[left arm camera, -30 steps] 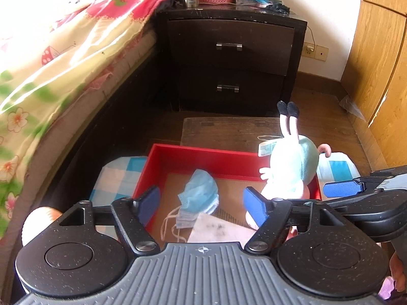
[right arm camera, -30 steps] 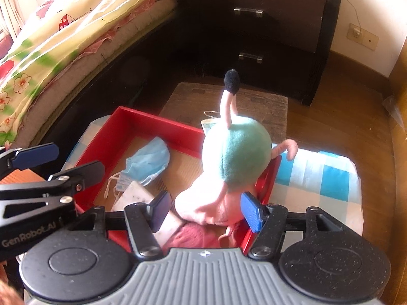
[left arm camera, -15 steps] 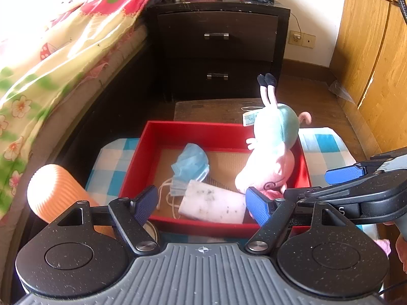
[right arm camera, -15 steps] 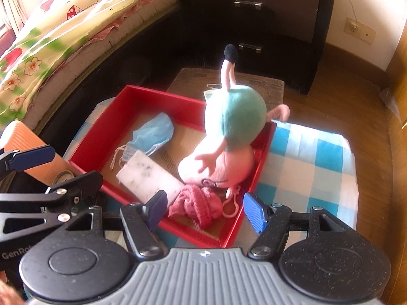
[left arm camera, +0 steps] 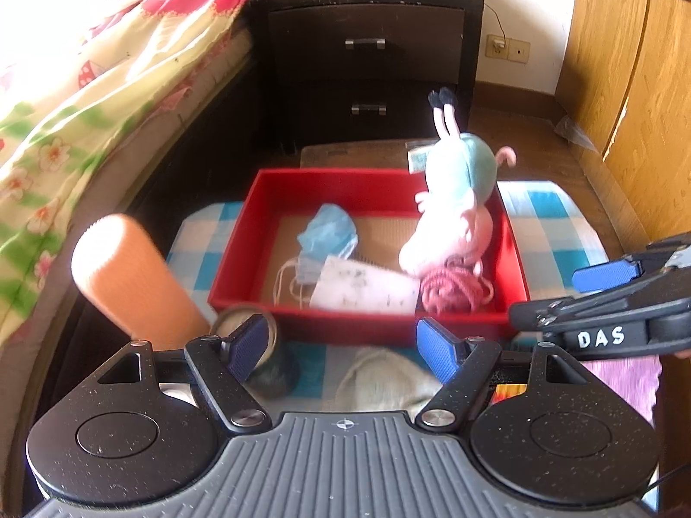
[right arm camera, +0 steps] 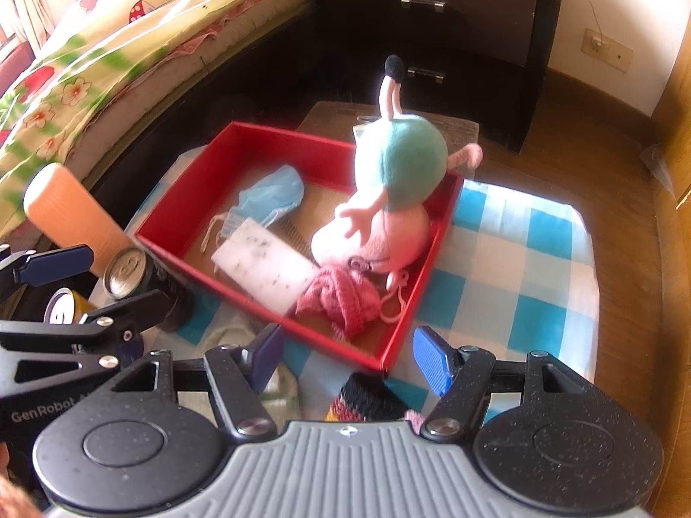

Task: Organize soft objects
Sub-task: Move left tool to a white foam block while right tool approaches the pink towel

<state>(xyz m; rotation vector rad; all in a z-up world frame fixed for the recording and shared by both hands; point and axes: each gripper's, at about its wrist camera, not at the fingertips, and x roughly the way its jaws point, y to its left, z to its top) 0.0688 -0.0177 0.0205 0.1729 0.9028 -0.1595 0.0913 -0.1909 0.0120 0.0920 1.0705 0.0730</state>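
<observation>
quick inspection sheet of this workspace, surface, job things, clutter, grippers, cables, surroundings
surface: blue and white checked cloth, on the floor.
job's things: red tray holds plush pig head down, blue face mask, white pad, pink knit piece; pale knit item and striped knit item lie outside it.
clutter: orange cylinder, two cans.
grippers: left gripper open, empty; right gripper open, empty.
cables: one cable at the wall socket.
surroundings: bed, dark nightstand, wooden cabinet.
</observation>
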